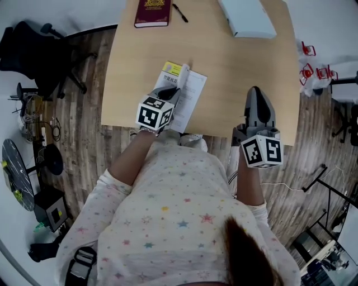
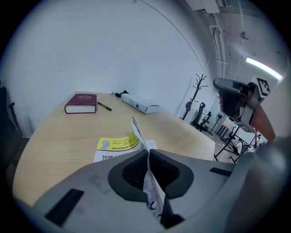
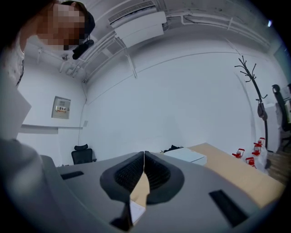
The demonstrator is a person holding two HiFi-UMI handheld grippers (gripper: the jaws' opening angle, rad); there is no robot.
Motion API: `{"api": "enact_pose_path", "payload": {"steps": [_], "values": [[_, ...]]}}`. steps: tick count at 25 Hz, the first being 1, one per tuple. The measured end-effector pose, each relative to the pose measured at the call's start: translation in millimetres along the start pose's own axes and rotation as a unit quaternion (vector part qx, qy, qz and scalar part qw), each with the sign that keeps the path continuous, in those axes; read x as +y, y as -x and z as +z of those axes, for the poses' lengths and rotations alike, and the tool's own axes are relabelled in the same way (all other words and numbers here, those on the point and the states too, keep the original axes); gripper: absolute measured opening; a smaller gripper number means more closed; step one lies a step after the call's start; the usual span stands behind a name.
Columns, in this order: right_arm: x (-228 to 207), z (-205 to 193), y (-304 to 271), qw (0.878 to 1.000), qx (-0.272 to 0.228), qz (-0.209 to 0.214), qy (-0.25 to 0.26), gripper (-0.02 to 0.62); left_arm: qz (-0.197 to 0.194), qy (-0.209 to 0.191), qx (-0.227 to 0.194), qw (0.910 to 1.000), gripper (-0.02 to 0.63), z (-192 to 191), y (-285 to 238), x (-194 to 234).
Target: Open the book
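A thin book with a white cover and a yellow band lies on the wooden table near its front edge. My left gripper is over the book's left part, shut on the cover. In the left gripper view the cover stands up on edge, pinched between the left gripper's pads, with the yellow band of the book flat beyond. My right gripper hangs over the table's front right edge, shut and holding nothing. In its own view the right gripper points level across the room.
At the table's far side lie a maroon book, a black pen and a long white box. A black office chair stands to the left of the table. Small red objects sit on the floor at the right.
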State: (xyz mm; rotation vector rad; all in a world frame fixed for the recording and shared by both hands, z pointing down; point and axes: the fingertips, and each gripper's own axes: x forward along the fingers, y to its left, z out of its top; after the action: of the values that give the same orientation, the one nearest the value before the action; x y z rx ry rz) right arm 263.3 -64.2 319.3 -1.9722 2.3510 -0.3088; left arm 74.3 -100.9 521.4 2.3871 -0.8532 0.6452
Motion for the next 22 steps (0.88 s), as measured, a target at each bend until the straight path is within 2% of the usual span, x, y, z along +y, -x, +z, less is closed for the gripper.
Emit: {"api": "enact_pose_path", "payload": {"steps": [6, 22], "values": [[6.5, 2.6, -1.2, 1.000, 0.003, 0.001, 0.011, 0.002, -0.005, 0.011, -0.005, 0.9999, 0.023, 0.2, 5.5, 5.0], [28.0, 2.5, -19.9, 1.000, 0.007, 0.003, 0.019, 0.002, -0.017, 0.009, 0.001, 0.9998, 0.023, 4.0, 17.3, 28.0]]}}
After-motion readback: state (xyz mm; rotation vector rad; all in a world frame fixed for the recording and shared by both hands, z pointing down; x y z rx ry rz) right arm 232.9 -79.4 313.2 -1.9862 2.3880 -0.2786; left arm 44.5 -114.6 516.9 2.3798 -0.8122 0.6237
